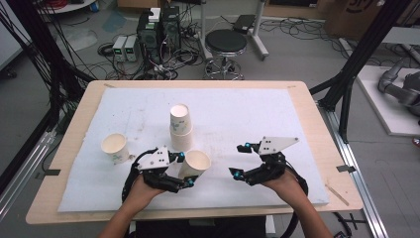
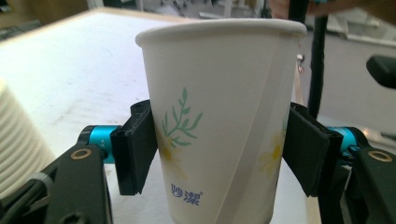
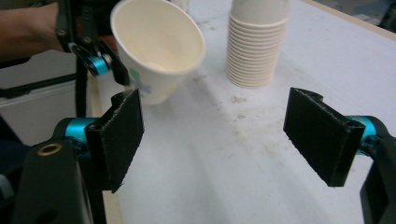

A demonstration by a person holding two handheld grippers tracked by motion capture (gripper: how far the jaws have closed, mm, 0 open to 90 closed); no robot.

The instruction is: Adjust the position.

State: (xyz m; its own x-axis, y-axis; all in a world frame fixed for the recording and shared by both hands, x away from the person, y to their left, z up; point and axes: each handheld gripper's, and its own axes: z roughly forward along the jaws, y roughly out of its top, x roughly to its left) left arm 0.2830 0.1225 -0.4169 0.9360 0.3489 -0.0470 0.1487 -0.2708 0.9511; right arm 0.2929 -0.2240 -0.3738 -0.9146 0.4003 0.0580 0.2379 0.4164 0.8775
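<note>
1. Left gripper (image 1: 184, 169): we are seeing it low on the white mat (image 1: 257, 114), at about 7 o'clock from the mat's centre, with its 2 pads (image 2: 135, 149) pressing on opposite walls of a paper cup (image 1: 195, 164); it is grasping that cup.

2. Paper cup: white, printed with a green sprig, a yellow flower and blue characters. We are seeing it leaning in the high view, mouth tipping toward 1 o'clock. In the right gripper view the same cup (image 3: 156, 44) is showing its open mouth and pale inside.

3. Cup stack (image 1: 181, 128): nested paper cups, standing upright near the mat's centre, at 12 o'clock from the held cup and just beside it.

4. Single cup (image 1: 115, 148): standing upright with its mouth up, at 9 o'clock from the left gripper and apart from it.

5. Right gripper (image 1: 237, 159): we are seeing it at about 5 o'clock from the mat's centre, well apart from the cups, jaws spread wide and released over bare mat.

6. Wooden table (image 1: 74, 119): carrying the mat.
</note>
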